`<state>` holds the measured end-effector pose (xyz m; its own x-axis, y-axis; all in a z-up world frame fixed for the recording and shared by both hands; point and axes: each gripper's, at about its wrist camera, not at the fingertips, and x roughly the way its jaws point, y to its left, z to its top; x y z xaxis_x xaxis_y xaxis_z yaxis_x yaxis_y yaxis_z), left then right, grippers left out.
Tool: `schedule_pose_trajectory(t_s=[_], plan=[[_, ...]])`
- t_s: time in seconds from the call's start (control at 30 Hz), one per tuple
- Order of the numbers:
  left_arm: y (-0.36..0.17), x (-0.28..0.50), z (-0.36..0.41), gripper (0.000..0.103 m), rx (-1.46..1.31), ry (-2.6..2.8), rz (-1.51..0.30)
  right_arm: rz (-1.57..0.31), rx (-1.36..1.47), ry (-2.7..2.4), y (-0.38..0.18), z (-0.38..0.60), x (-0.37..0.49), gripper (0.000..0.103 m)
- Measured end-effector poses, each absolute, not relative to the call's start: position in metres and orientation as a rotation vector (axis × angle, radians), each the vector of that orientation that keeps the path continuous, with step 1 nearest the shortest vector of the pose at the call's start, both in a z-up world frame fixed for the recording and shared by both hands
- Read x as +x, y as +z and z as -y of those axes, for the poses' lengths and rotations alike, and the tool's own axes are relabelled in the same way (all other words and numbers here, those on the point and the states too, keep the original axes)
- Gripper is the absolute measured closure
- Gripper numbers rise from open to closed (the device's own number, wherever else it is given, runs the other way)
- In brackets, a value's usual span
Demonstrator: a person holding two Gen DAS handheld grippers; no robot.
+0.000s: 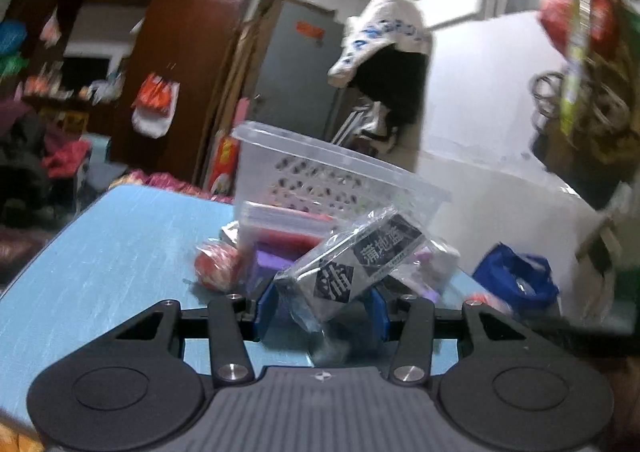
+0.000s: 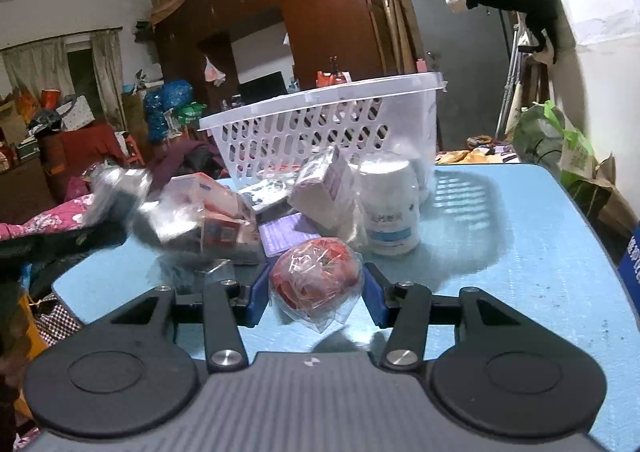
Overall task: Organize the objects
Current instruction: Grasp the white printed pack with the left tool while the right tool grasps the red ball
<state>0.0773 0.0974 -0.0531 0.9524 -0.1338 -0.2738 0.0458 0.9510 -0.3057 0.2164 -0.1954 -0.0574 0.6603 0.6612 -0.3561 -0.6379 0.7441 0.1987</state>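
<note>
Objects for sorting sit in a loose heap on the blue worktop (image 2: 520, 252), just in front of a white slotted basket (image 2: 320, 124): a white bottle (image 2: 390, 208), small cartons, a purple pack (image 2: 288, 236), all outside the basket as far as can be seen. Judging from that, the organizing is barely begun and nearly everything remains to be put away. The left hand-held gripper (image 1: 320, 304) pinches a black-and-silver wrapped box (image 1: 352, 260) between its blue pads, tilted and raised above the worktop, pointing toward the basket. The right hand-held gripper (image 2: 316, 292) sits low and level over the worktop, its fingers closed around a red item in clear wrap (image 2: 316, 276) at the near edge of the heap.
</note>
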Motion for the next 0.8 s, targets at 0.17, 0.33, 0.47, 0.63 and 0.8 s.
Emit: schedule_pose_trajectory(t_s=[0.17,0.33,0.47,0.63,0.8], plan=[[-0.045,0.106,-0.098,0.053,-0.305,-0.086,-0.331,-0.419,0.054,0.733,-0.052,0.193,0.214,0.051],[-0.038,0.111,-0.109,0.054,-0.338,-0.096,-0.337,-0.412,0.054,0.733,-0.047,0.195,0.215,0.051],[-0.026,0.116,-0.115,0.055,-0.335,-0.092,-0.348,-0.400,0.057,0.745,-0.035,0.193,0.221,0.051],[0.003,0.135,-0.116,0.055,-0.313,-0.100,-0.352,-0.373,0.075,0.778,-0.012,0.187,0.230,0.051],[0.038,0.183,-0.107,0.055,-0.251,-0.084,-0.358,-0.310,0.074,0.781,0.031,0.171,0.264,0.051]])
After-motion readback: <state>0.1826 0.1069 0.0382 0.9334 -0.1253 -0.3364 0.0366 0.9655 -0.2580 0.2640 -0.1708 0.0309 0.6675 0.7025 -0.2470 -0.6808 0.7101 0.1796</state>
